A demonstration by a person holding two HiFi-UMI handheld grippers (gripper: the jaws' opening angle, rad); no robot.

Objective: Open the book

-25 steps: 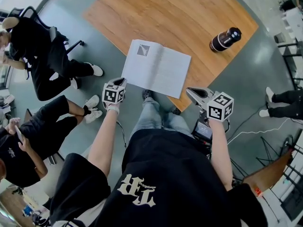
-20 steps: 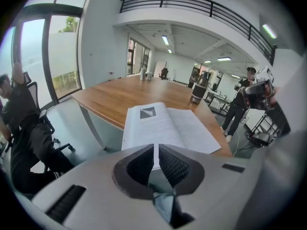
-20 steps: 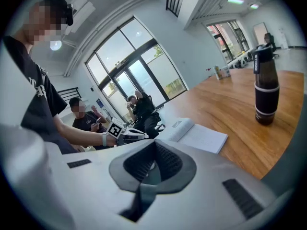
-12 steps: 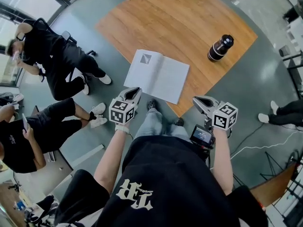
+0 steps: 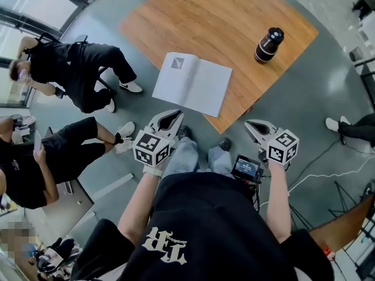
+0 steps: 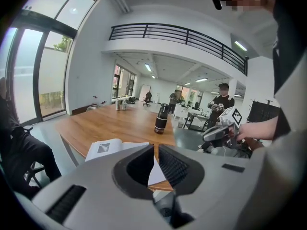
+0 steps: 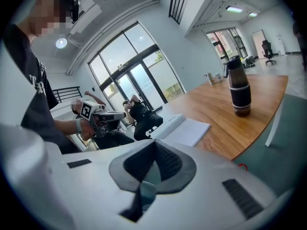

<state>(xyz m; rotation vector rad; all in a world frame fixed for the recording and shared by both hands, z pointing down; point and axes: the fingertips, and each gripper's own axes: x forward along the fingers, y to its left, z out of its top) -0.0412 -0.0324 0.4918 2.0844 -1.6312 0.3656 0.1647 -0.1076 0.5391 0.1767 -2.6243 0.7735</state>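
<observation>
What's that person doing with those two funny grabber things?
A person is holding a grabber in each hand, working on opening a book. The book already lies open near the edge of the wooden table, with a dark bottle standing further back. The left gripper and the right gripper are in the air in front of the table, touching nothing. Both have their jaws closed and empty.

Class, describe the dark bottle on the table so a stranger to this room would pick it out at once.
Find the big wooden table on the grey floor. Near its right edge, well apart from the open book at the near corner, a bottle stands upright. Unlike the flat white book, it is a black cylinder with a pale band near its base.
</observation>
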